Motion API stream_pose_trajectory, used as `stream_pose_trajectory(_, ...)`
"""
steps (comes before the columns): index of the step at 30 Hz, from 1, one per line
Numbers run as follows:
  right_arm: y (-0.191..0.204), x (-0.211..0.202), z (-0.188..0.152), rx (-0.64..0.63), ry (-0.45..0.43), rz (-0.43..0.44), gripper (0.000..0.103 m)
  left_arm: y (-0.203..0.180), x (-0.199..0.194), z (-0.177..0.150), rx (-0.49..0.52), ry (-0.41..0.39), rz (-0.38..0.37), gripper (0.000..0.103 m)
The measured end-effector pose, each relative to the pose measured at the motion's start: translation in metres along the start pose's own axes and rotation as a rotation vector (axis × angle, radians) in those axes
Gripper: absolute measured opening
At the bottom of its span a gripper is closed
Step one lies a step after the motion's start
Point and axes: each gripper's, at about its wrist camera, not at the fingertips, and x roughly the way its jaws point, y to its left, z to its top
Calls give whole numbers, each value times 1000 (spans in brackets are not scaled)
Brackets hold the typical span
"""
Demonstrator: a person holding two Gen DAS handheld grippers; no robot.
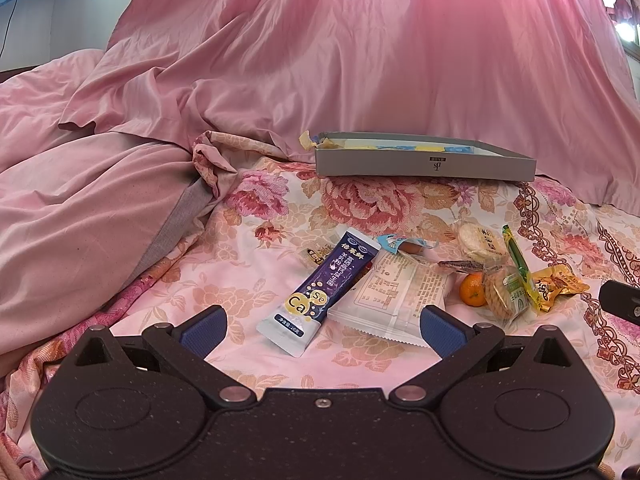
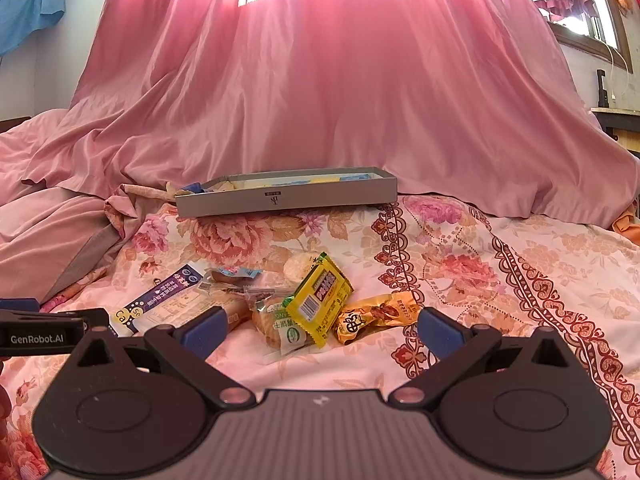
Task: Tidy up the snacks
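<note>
A pile of snacks lies on the floral bedspread (image 1: 360,208). In the left wrist view a purple stick sachet (image 1: 320,294) and a clear white packet (image 1: 396,296) lie just ahead of my open left gripper (image 1: 322,326). A small orange (image 1: 472,289), a cookie pack (image 1: 505,290) and a golden wrapper (image 1: 558,286) sit to their right. In the right wrist view my right gripper (image 2: 320,330) is open, with a yellow packet (image 2: 320,300), the cookie pack (image 2: 276,326) and the golden wrapper (image 2: 376,316) just beyond its fingers. A shallow grey box (image 1: 424,160) (image 2: 288,196) rests farther back.
Pink drapery (image 2: 320,100) hangs behind the box and a bunched pink quilt (image 1: 80,200) rises on the left. The other gripper's black body (image 2: 48,334) shows at the right wrist view's left edge. A window (image 2: 592,12) is at the far right.
</note>
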Motion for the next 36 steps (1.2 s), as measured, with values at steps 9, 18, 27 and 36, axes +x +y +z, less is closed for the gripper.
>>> stream_pose_trajectory(9, -3, 0, -3, 2, 2, 0, 103, 0, 0, 0, 0, 0, 0, 102)
stream_pose_trajectory(18, -1, 0, -1, 4, 3, 1, 103, 0, 0, 0, 0, 0, 0, 102)
stream_pose_trajectory(27, -1, -1, -1, 6, 5, 2, 103, 0, 0, 0, 3, 3, 5, 102)
stream_pose_trajectory(36, 4, 1, -4, -20, 21, 6, 103, -4, 11, 6, 20, 64, 32, 102)
